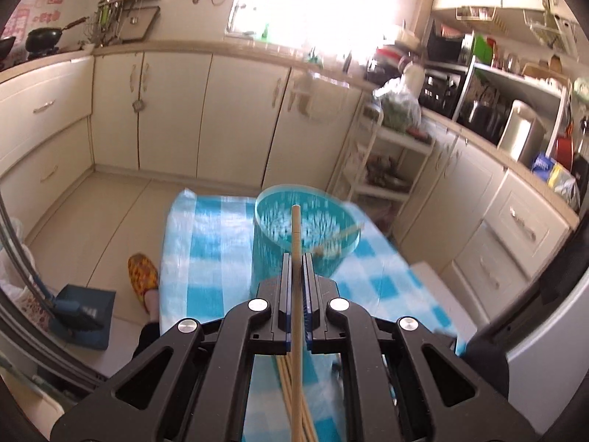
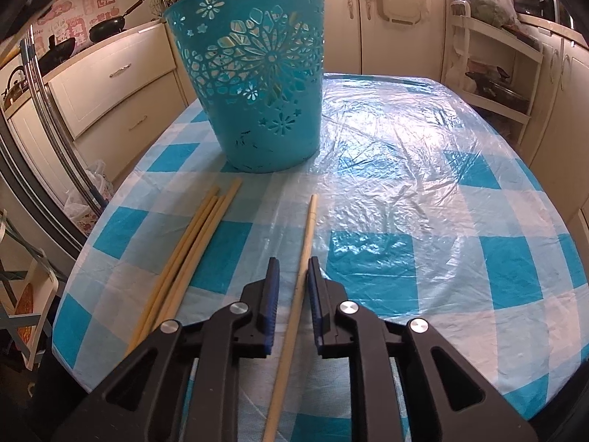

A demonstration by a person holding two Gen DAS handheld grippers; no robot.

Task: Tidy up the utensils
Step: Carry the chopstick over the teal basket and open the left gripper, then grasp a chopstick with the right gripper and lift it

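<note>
A teal cut-out plastic basket (image 2: 254, 84) stands on the blue-checked table (image 2: 423, 199). In the left wrist view my left gripper (image 1: 297, 258) is shut on a wooden chopstick (image 1: 296, 235) and holds it above the basket (image 1: 305, 228), which has one chopstick (image 1: 340, 237) inside. More chopsticks (image 1: 291, 397) lie on the table below the gripper. My right gripper (image 2: 292, 263) is open, low over the table, its fingers on either side of a single chopstick (image 2: 303, 254). Several chopsticks (image 2: 191, 254) lie together to its left.
Cream kitchen cabinets (image 1: 173, 110) line the walls. A white shelf rack (image 2: 489, 73) stands beyond the table's far right corner. A blue dustpan (image 1: 83, 316) and a slipper (image 1: 143, 270) are on the floor at the table's left.
</note>
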